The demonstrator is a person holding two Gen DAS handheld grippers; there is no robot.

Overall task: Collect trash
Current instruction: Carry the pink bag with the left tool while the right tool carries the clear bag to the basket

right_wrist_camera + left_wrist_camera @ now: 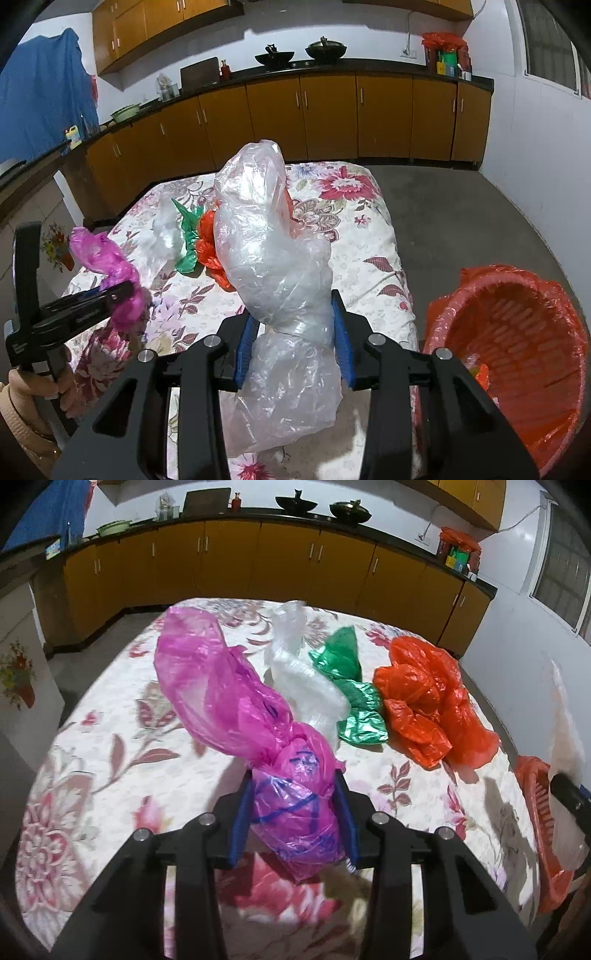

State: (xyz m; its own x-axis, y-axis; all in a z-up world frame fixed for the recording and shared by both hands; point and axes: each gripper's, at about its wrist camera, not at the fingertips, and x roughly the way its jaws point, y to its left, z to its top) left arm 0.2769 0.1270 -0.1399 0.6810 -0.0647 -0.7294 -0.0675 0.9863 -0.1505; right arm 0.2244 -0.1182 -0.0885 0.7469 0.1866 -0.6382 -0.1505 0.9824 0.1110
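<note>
My left gripper (295, 794) is shut on a crumpled pink plastic bag (236, 701) and holds it above the floral table (110, 760). My right gripper (291, 317) is shut on a clear plastic bag (269, 236), held up above the table's right end. The left gripper and pink bag also show in the right wrist view (110, 266). A clear bag (299, 672), a green bag (347, 686) and an orange bag (428, 701) lie on the table. An orange bin (517, 354) lined with orange plastic stands to the right of the table.
Brown kitchen cabinets (332, 114) with a dark counter run along the back wall. Grey floor (454, 221) lies right of the table. A blue cloth (44, 92) hangs at the left. The bin's rim shows in the left wrist view (535, 805).
</note>
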